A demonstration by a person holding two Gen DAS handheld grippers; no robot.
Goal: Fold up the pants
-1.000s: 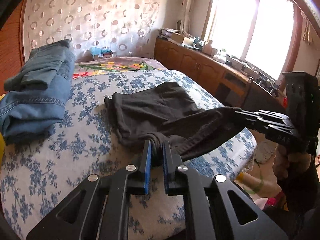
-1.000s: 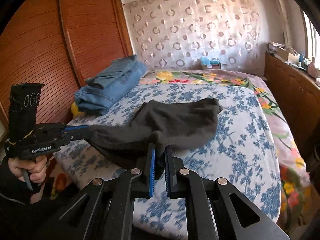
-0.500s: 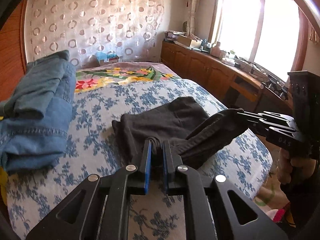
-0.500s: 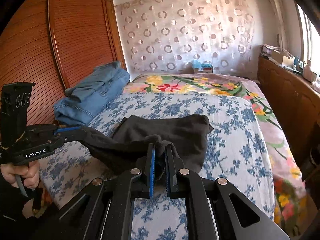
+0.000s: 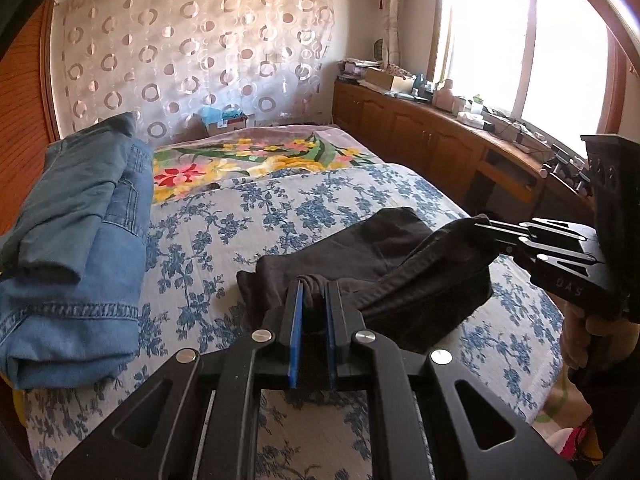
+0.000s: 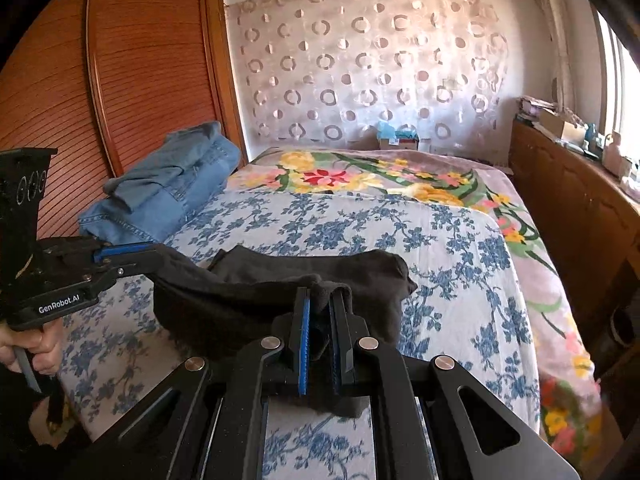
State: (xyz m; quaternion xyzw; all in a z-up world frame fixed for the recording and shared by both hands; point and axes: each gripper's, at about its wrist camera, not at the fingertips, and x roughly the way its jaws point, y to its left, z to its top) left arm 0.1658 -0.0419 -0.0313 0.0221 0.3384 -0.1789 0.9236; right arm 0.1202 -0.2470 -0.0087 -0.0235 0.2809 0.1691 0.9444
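Left tongs [image 5: 312, 300] pinching black pants [image 5: 360, 256] at one near corner, pads nearly closed on bunched cloth. Right tongs [image 6: 318, 312] gripping other corner likewise, holding edge taut, raised, likely for carrying over into fold. Rest of pants lying mid-bed [image 6: 460, 248], toward foot edge. Folded jeans [image 5: 76, 240] crowding left edge; open bedspread lying ahead toward headboard.

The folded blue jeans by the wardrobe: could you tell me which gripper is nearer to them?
Left. The left gripper holds the black pants at the end nearest the jeans; the right gripper holds the opposite end, toward the window.
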